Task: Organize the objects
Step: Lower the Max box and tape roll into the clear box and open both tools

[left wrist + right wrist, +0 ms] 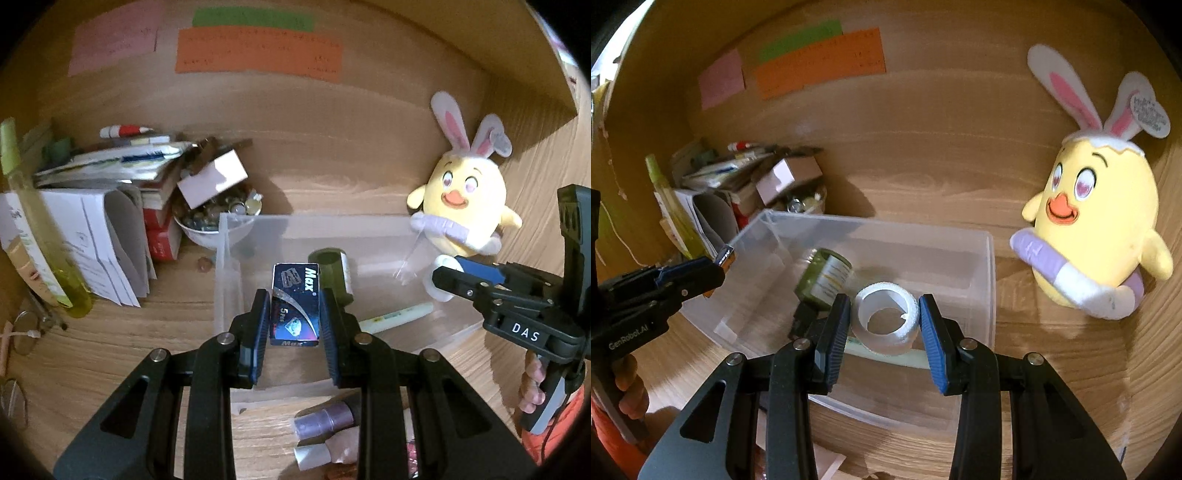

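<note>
Gripping a dark blue Max box (294, 306), the left gripper (294, 325) has its two pads pressed against the box's long sides, above the clear plastic bin (229, 266). The box's long axis runs straight away from the camera, its "Max" end farthest out; in the right wrist view only its small end (724, 256) pokes past the fingers.

The right gripper (882, 325) holds a white tape roll (885, 317) over the bin's near half. Both pads seem to touch the roll's outer wall, though the right-hand contact is hard to confirm. The roll's open core faces the camera, tipped a little upward.

Inside the bin, just beyond the roll, a green jar (823, 278) lies on its side, its label turned up and its long axis slanting toward the bin's far-left corner. A pale pen (397, 316) lies flat on the bin floor, partly hidden by the right gripper's fingers.

Nearer than the bin, small capped bottles (325, 419) are cut off behind the left gripper's frame.

Left of the bin sit a white bowl (207, 236) of small items too blurred to name, leaning papers (96, 236) and a stack of books. Right of the bin a yellow plush chick (1097, 229) with rabbit ears leans against the wooden back wall, where coloured paper notes (820, 61) hang.
</note>
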The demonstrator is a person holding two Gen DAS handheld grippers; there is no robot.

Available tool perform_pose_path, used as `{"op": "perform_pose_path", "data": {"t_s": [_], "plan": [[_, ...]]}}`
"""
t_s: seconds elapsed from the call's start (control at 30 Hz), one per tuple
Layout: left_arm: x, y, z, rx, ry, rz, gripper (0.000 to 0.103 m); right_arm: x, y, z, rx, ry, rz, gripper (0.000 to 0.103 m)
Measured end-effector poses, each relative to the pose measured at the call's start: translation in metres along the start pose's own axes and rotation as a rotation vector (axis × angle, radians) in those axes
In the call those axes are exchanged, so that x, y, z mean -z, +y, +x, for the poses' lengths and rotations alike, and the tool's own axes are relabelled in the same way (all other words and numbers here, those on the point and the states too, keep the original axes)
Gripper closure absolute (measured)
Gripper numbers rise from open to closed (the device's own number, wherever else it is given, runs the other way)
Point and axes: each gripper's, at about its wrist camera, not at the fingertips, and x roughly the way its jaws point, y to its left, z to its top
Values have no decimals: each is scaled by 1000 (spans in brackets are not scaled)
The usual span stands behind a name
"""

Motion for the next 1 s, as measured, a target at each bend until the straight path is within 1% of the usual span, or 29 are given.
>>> {"op": "perform_pose_path", "data": {"t_s": [0.17,0.33,0.4,0.67,0.73,0.8,0.87,0.93,1.0], "plan": [[3,-2,15,-10,37,14,76,3,1,13,10,41,-13,68],[6,-4,26,-18,73,23,76,6,5,21,21,65,-33,68],[7,-6,26,-30,69,35,76,7,6,22,26,69,-38,68],[9,-10,27,-32,74,48,75,8,9,25,36,80,-48,67],[9,-10,27,-29,74,46,72,8,10,25,35,81,-49,67],[9,-10,25,-24,71,44,64,8,10,25,39,81,-51,67],[10,-10,23,-8,71,40,62,8,10,25,38,82,-51,67],[11,-11,21,-9,69,41,60,8,10,24,34,82,-45,67],[11,-12,19,-6,67,42,56,7,9,23,36,78,-43,63]]}}
